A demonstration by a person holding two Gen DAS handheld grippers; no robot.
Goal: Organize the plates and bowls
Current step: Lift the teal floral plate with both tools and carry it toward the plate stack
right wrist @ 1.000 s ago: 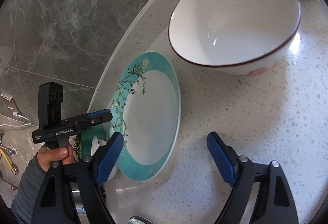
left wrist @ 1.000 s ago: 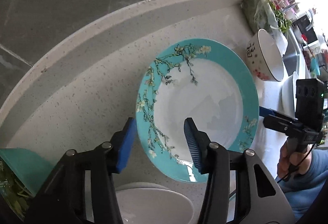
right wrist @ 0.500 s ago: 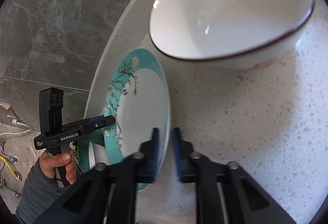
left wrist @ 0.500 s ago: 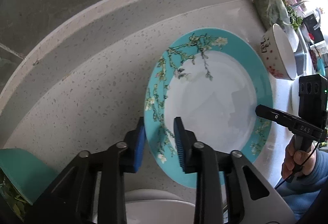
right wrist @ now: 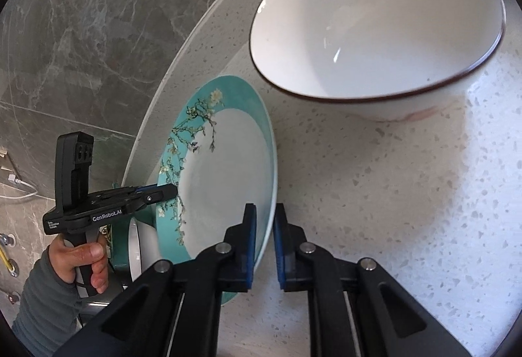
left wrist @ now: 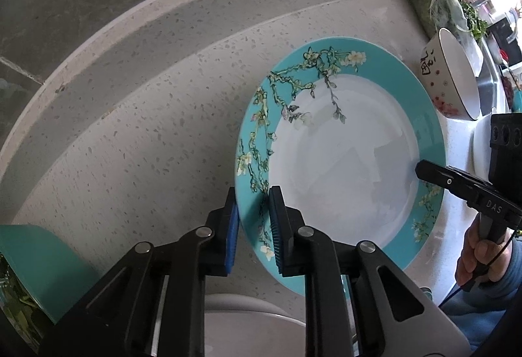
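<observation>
The left tool [right wrist: 169, 190] reads "GenRobot.AI"; the right tool [left wrist: 424, 171] reads "DAS".

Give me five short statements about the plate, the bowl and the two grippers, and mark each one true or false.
1. The teal-rimmed plate carries a flowering-branch pattern. True.
2. The white bowl stands on the plate. False: it stands on the speckled counter beside it.
3. The left gripper has the plate's rim between its blue pads. True.
4. The right gripper grips the bowl. False: it clamps the plate's edge.
5. Food fills the bowl. False: it is empty.
</observation>
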